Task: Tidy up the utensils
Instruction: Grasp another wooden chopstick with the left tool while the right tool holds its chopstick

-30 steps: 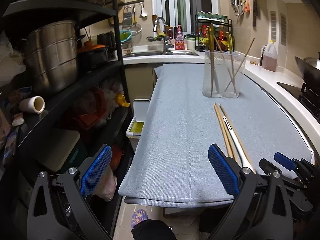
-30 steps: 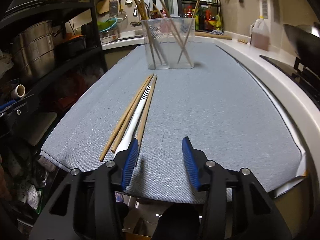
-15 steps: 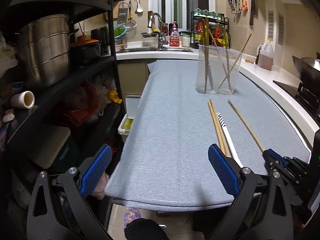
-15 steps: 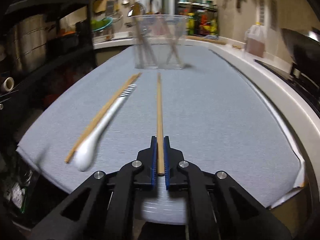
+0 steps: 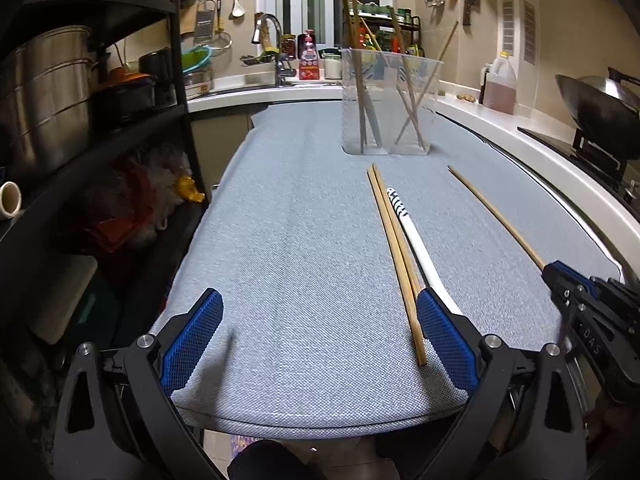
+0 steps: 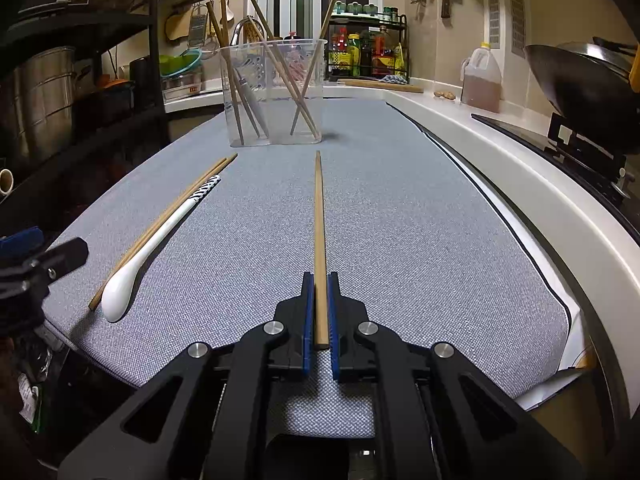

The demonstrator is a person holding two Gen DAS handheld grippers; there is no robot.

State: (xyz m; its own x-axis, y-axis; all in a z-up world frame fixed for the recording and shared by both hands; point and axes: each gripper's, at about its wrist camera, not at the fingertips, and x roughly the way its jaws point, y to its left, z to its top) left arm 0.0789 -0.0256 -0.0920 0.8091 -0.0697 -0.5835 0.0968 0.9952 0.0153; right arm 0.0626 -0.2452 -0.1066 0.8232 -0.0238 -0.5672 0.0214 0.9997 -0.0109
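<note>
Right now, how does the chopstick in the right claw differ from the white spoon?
The chopstick is plain brown wood, clamped in the shut right claw; the white spoon is glossy, stripe-handled, lying free. The chopstick is straight and thin; the spoon ends in a bowl. Both point toward the clear container.

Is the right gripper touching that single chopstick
Touching. The right wrist view shows the right gripper with both blue pads pressed against the single chopstick, no gap on either side.
</note>
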